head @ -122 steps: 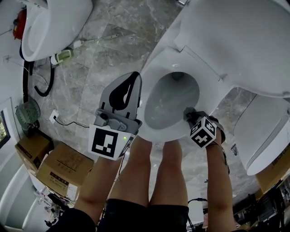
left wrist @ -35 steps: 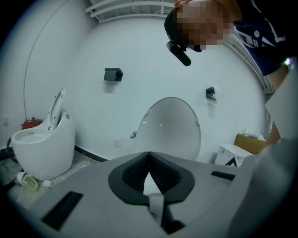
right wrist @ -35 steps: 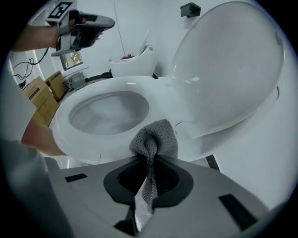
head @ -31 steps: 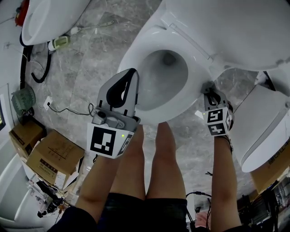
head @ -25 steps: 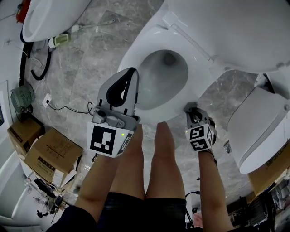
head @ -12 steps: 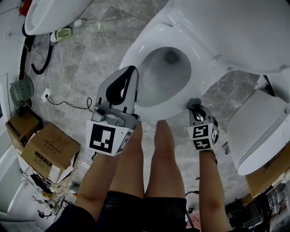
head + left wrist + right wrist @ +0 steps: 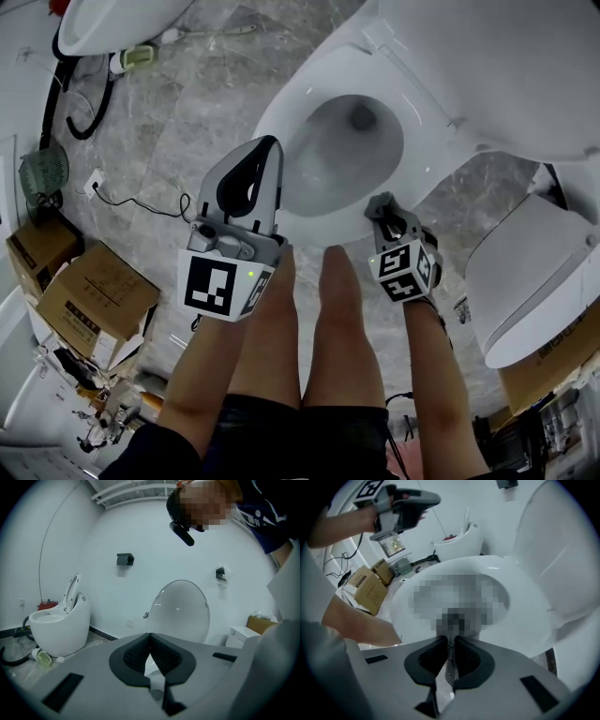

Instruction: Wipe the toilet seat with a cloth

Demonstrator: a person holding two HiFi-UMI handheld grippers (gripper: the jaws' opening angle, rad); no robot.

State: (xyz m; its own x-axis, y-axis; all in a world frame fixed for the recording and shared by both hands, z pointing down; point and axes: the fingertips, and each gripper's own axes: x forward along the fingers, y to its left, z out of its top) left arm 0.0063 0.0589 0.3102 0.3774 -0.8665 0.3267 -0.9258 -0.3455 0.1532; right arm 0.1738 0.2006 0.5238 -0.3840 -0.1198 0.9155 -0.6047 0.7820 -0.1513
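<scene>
the toilet seat (image 7: pixel 424 155) is a white, glossy oval ring in the upper middle of the head view, with its lid (image 7: pixel 506 66) tipped up behind it. the cloth (image 7: pixel 450 663) is a thin grey mesh strip, and it meets the seat's front rim just right of centre.

a second toilet (image 7: pixel 112 19) sits in the upper left corner with a black hose (image 7: pixel 94 103) beside it. cardboard boxes (image 7: pixel 94 300) lie at the left edge and another white toilet (image 7: pixel 534 272) at the right. my operator's bare legs (image 7: pixel 319 347) fill the lower middle, close to the bowl.

the right gripper (image 7: pixel 451 641) is clamped on the cloth, jaws nearly meeting with the mesh between them. the left gripper (image 7: pixel 150 641) has its jaws pressed together on nothing, and it hangs over the seat's left front edge.
</scene>
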